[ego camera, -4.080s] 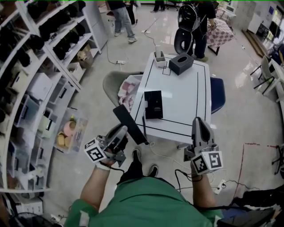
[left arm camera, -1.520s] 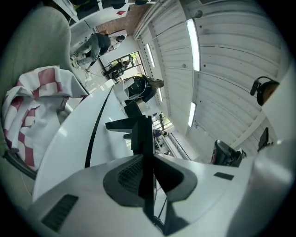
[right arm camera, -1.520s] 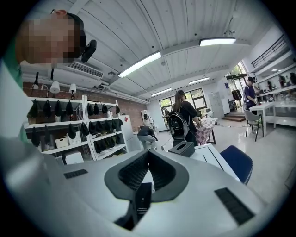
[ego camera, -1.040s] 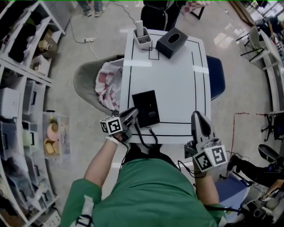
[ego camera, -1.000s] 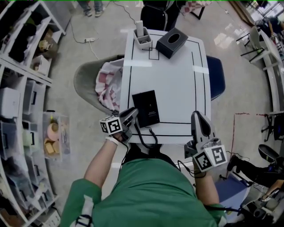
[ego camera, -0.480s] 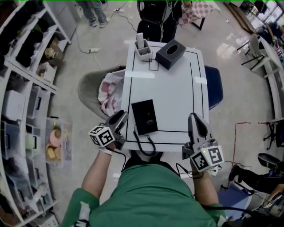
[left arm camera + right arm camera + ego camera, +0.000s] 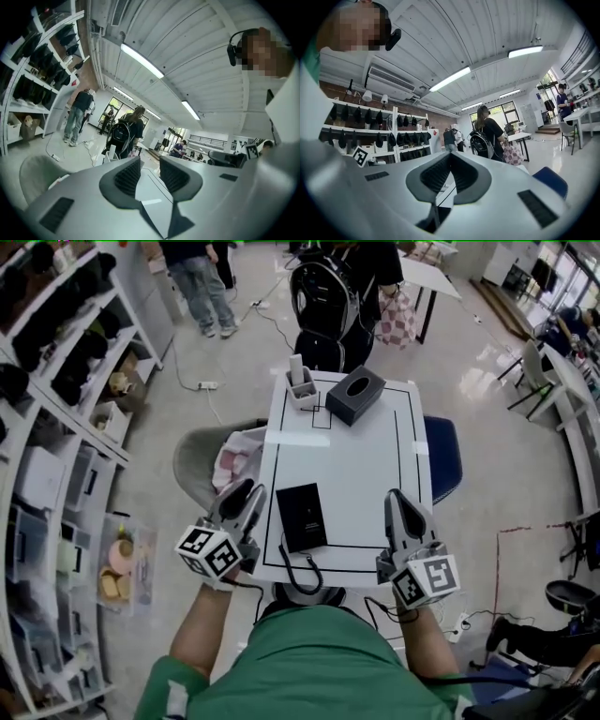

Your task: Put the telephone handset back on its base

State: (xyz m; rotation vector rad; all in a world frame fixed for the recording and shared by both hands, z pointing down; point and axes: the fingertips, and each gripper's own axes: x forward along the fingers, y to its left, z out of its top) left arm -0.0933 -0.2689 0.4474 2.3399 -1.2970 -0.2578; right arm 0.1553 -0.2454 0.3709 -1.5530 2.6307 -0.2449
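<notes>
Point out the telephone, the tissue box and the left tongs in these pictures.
telephone (image 7: 302,517): head view, middle of its black top.
tissue box (image 7: 356,396): head view, on its dark top face.
left tongs (image 7: 246,495): head view, midway between the fingertips.

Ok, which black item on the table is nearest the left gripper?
The flat telephone at the near edge; the taller tissue box sits at the far end.

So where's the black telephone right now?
In the head view, the flat black telephone lies on the white table, left of centre near its front edge, just right of the left gripper.
</notes>
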